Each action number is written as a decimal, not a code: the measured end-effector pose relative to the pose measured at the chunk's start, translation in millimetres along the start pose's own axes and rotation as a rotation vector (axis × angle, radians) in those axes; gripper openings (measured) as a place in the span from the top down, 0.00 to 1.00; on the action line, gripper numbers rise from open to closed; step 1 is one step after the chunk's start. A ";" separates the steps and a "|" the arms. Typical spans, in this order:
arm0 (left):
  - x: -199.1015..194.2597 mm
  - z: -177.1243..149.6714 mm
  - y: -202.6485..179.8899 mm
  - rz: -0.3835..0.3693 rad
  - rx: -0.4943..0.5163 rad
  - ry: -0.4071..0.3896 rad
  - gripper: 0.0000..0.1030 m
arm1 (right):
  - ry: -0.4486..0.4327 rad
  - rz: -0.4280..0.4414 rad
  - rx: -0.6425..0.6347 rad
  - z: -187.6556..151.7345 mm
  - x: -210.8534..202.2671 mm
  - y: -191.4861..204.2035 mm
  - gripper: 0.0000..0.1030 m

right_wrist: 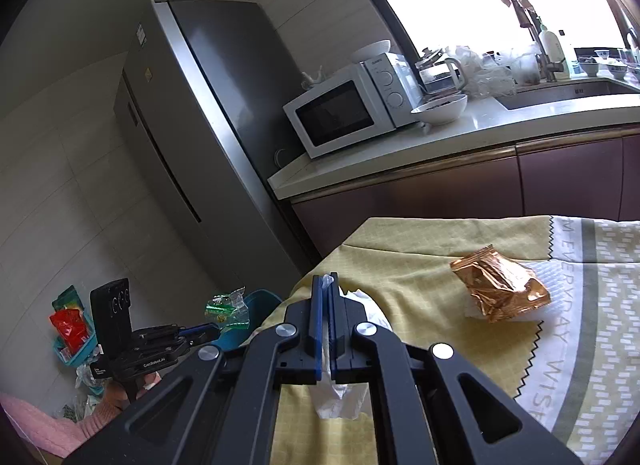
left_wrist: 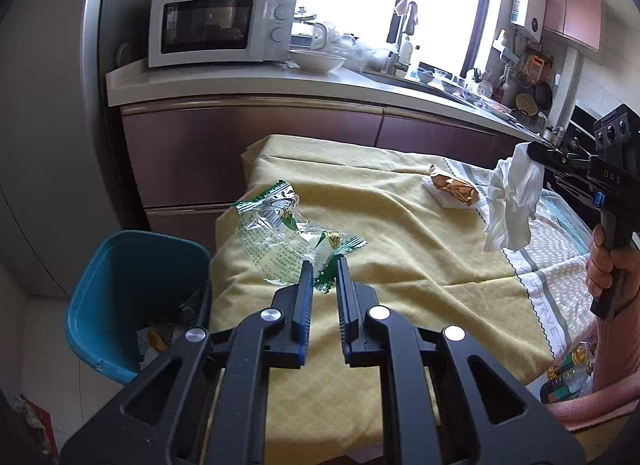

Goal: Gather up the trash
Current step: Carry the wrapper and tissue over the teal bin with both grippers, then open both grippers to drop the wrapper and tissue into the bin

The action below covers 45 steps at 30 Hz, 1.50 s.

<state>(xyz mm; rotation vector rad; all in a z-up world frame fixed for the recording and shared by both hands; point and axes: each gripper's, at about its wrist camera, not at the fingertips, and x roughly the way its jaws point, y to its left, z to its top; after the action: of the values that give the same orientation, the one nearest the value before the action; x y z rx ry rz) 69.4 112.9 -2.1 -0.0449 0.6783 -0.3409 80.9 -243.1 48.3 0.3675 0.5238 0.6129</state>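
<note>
Trash lies in three pieces around the yellow-clothed desk. A crumpled white tissue hangs pinched in the right tool, whose jaws are closed tight on it, lifted clear, probably for carrying to the teal plastic bin beside the desk's edge. The left tool is narrowly parted, its tips straddling the green edge of a clear-and-green plastic wrapper, not visibly clamped. A crinkled gold foil packet rests on a white napkin farther back.
</note>
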 end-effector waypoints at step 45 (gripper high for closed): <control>40.5 -56.4 182.2 0.281 -0.294 0.163 0.88 | 0.365 0.344 -0.034 -29.4 279.0 148.1 0.98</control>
<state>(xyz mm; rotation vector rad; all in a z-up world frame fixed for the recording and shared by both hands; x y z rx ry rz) 117.3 275.7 -98.1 -0.2014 0.8809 0.0277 192.4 49.2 -4.0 0.3160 0.8066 1.0307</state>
